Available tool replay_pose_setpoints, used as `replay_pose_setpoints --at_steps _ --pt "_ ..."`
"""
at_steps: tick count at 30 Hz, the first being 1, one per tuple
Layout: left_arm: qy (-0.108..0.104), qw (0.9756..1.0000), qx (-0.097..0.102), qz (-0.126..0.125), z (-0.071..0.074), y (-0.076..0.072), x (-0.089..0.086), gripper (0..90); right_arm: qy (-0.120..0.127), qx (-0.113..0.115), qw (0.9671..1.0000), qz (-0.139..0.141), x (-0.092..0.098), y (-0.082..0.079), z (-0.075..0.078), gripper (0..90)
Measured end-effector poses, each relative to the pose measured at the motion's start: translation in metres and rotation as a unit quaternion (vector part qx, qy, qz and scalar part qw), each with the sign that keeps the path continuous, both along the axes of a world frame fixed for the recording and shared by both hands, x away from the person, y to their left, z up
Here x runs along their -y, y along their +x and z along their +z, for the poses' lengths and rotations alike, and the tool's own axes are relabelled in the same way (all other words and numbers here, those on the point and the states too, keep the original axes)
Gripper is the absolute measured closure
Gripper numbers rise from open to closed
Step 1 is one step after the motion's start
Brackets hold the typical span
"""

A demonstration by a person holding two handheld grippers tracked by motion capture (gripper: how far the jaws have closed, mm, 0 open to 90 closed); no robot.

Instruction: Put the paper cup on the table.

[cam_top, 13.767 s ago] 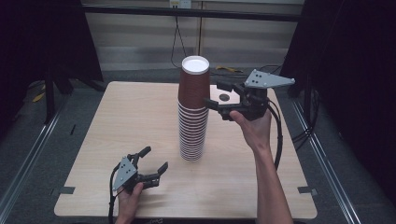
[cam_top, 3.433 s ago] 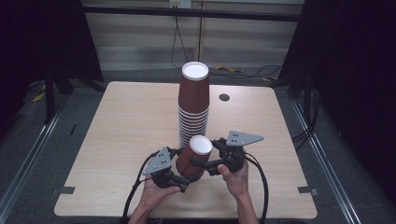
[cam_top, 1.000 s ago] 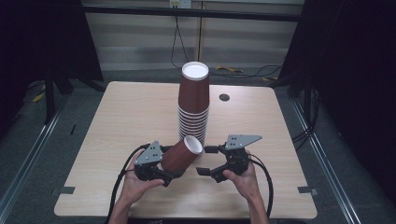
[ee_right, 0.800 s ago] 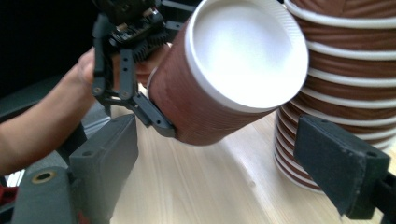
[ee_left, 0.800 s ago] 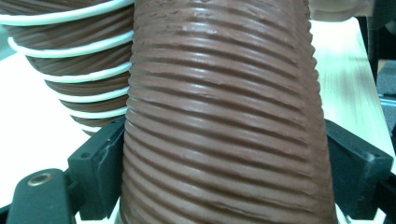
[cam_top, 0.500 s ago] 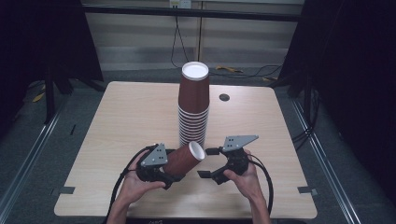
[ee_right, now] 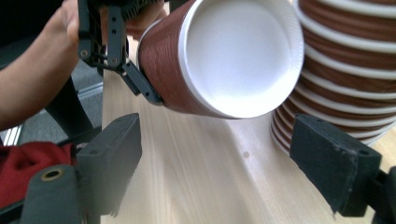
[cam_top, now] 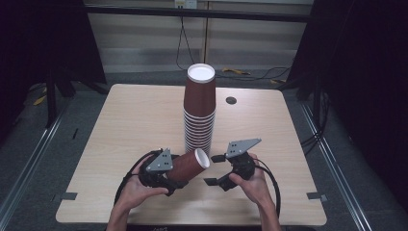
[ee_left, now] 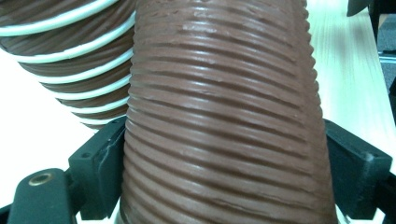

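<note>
Holding a ribbed brown paper cup (cam_top: 188, 165) on its side above the table's (cam_top: 120, 125) near edge, left gripper (cam_top: 166, 175) clamped on its wall. Right gripper (cam_top: 214, 169), jaws spread and just been narrowing, faces the mouth, empty. Next: close on the rim. Cup stack (cam_top: 199, 113) stands behind.

- The cup stack (cam_top: 199, 111) stands at the table (cam_top: 120, 125) centre.
- The tilted cup (cam_top: 188, 165) lies near, between the left gripper (cam_top: 166, 180) and right gripper (cam_top: 215, 169).
</note>
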State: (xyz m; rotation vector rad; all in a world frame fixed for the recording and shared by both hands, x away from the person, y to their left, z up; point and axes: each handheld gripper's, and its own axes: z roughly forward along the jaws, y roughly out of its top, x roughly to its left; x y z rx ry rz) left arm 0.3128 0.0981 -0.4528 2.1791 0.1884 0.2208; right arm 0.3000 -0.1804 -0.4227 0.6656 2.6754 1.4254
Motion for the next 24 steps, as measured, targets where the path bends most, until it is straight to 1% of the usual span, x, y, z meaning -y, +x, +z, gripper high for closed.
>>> replay_pose_setpoints --at_steps 1,2,4,8,10,11,12,14,17,19,20,21,22,24 --pt "0.001 1.0000 0.000 -0.005 0.000 0.000 0.001 13.8 -0.003 -0.002 1.0000 0.002 0.000 0.000 0.000 17.5" --pt "0.003 1.0000 -0.002 -0.005 0.000 -0.001 0.002 13.8 -0.007 -0.004 1.0000 0.006 -0.001 -0.001 0.000 17.9" --pt "0.012 0.9999 -0.002 -0.008 0.000 -0.001 0.003 13.8 -0.009 -0.002 0.9999 0.005 -0.001 -0.002 0.000 17.7" --pt "0.028 0.9995 0.003 -0.015 0.002 -0.004 0.008 13.8 -0.021 -0.008 0.9996 0.015 -0.002 -0.002 -0.001 18.1" --pt "0.029 0.9994 0.005 -0.017 0.003 -0.004 0.009 13.8 -0.030 -0.002 0.9995 0.011 -0.002 -0.003 -0.002 17.3" --pt "0.031 0.9993 0.005 -0.019 0.004 -0.005 0.009 13.7 -0.033 0.000 0.9994 0.008 -0.003 -0.003 -0.002 16.1" --pt "0.036 0.9991 0.010 -0.020 0.005 -0.006 0.010 13.7 -0.033 0.002 0.9994 0.004 -0.003 -0.002 -0.002 14.3" --pt "0.041 0.9988 0.009 -0.025 0.005 -0.006 0.011 13.8 -0.038 -0.001 0.9993 0.007 -0.003 -0.002 -0.003 15.0" --pt "0.044 0.9987 0.009 -0.023 0.006 -0.006 0.012 13.8 -0.048 -0.004 0.9988 0.010 -0.004 -0.002 -0.003 14.9" --pt "0.051 0.9983 0.009 -0.028 0.006 -0.006 0.013 13.7 -0.056 -0.013 0.9982 0.016 -0.005 -0.001 -0.004 15.0" --pt "0.057 0.9978 0.009 -0.033 0.006 -0.006 0.014 13.8 -0.057 -0.017 0.9981 0.018 -0.005 0.000 -0.005 15.0" --pt "0.063 0.9975 0.008 -0.032 0.006 -0.007 0.015 13.7 -0.060 -0.018 0.9978 0.020 -0.006 0.001 -0.006 15.6" --pt "0.065 0.9972 0.011 -0.035 0.005 -0.007 0.016 13.8 -0.065 -0.021 0.9974 0.021 -0.007 0.001 -0.006 16.8" --pt "0.069 0.9969 0.009 -0.037 0.005 -0.007 0.018 13.8 -0.069 -0.024 0.9971 0.021 -0.008 0.002 -0.007 19.4"
